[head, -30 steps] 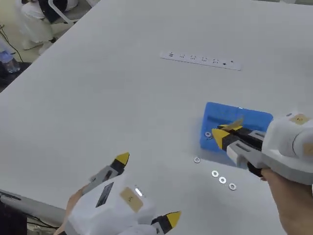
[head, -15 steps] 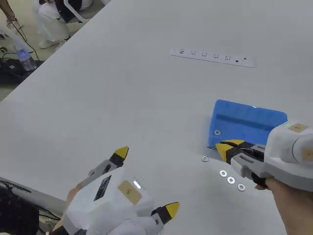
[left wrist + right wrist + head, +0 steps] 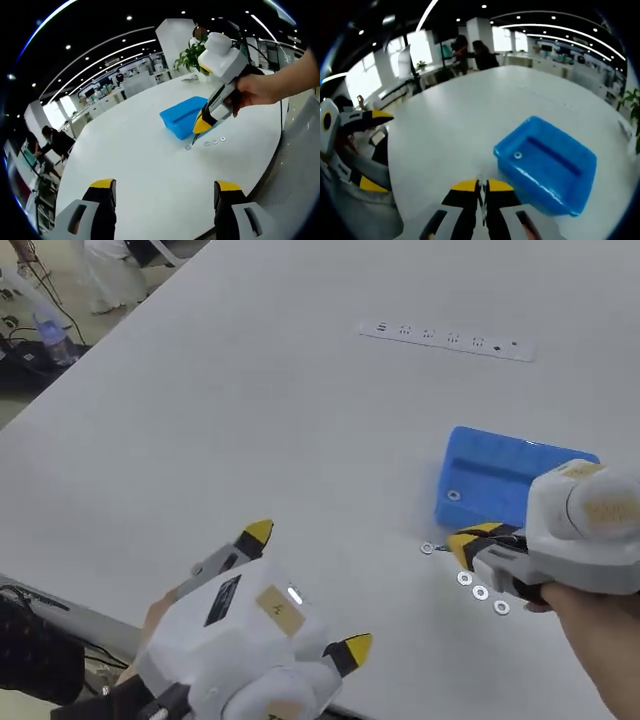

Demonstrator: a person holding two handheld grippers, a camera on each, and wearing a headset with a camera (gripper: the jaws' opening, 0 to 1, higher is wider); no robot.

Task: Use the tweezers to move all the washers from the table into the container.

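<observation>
A blue container (image 3: pixel 520 475) (image 3: pixel 182 116) (image 3: pixel 555 172) sits on the white table (image 3: pixel 250 410) with one washer (image 3: pixel 454 495) (image 3: pixel 518 155) inside. Several washers (image 3: pixel 481 592) (image 3: pixel 215 142) lie in a row on the table in front of it, one (image 3: pixel 428 548) (image 3: pixel 188 147) a little apart. My right gripper (image 3: pixel 466 542) (image 3: pixel 202 125) (image 3: pixel 480 187) is shut on thin metal tweezers (image 3: pixel 481 196), whose tip points down at the lone washer. My left gripper (image 3: pixel 307 590) (image 3: pixel 165 186) stands open and empty near the table's front edge.
A white power strip (image 3: pixel 447 341) lies far back on the table. To the far left, beyond the table edge, stand a water bottle (image 3: pixel 55 340) and chairs. People stand at distant desks (image 3: pixel 470 52).
My right gripper with the tweezers has come back from above the container and down to the table beside the lone washer. The left gripper has stayed put.
</observation>
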